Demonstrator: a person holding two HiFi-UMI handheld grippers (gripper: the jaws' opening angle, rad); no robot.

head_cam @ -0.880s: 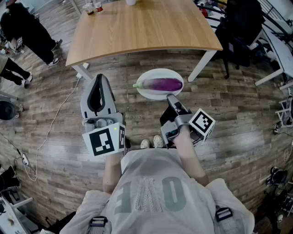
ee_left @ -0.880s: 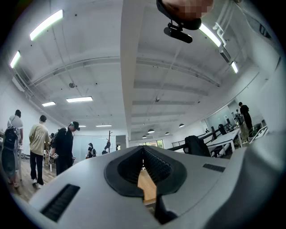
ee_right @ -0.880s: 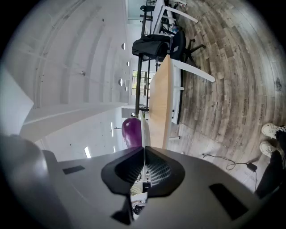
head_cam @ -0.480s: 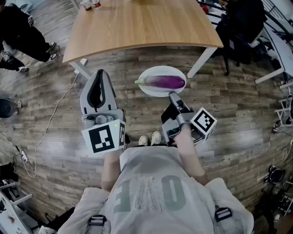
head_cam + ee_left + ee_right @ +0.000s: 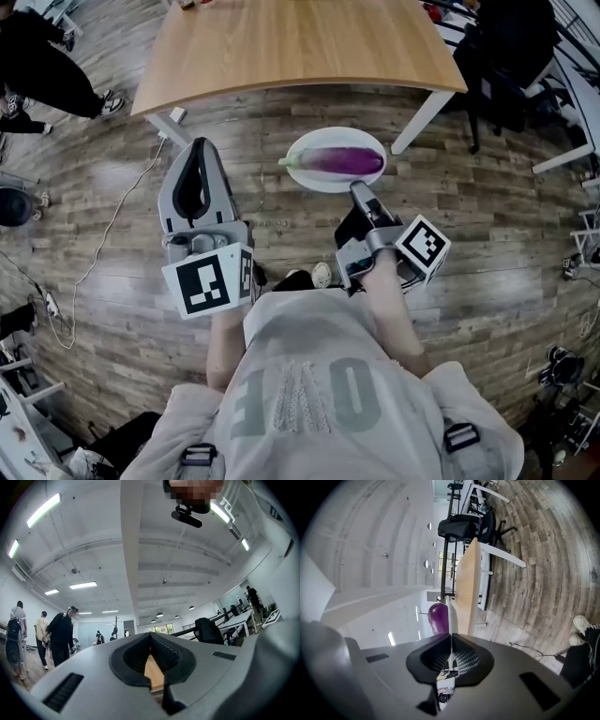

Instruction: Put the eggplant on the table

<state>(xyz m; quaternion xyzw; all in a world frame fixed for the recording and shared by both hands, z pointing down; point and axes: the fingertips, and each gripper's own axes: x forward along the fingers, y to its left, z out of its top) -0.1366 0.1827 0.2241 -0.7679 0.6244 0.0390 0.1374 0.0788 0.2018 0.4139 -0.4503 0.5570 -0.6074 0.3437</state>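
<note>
A purple eggplant (image 5: 342, 160) lies lengthwise on a white oval plate (image 5: 306, 176), held above the wood floor just short of the wooden table (image 5: 300, 47). My right gripper (image 5: 356, 190) is shut on the plate's near rim. In the right gripper view the plate (image 5: 449, 613) runs edge-on out of the jaws, with the eggplant (image 5: 438, 618) on its left and the table (image 5: 468, 583) beyond. My left gripper (image 5: 195, 145) hovers to the left of the plate, shut with nothing in it. The left gripper view looks up at the ceiling over the left gripper (image 5: 150, 637).
A white table leg (image 5: 424, 117) stands right of the plate, another (image 5: 169, 131) near my left gripper. A cable (image 5: 112, 234) trails over the floor at left. A person in black (image 5: 42, 70) stands at far left. Chairs and desks (image 5: 511, 66) crowd the right.
The plate with the eggplant has drifted a little up and right, nearer the table edge, still in my right gripper. My left gripper has edged forward. The person at left has shifted.
</note>
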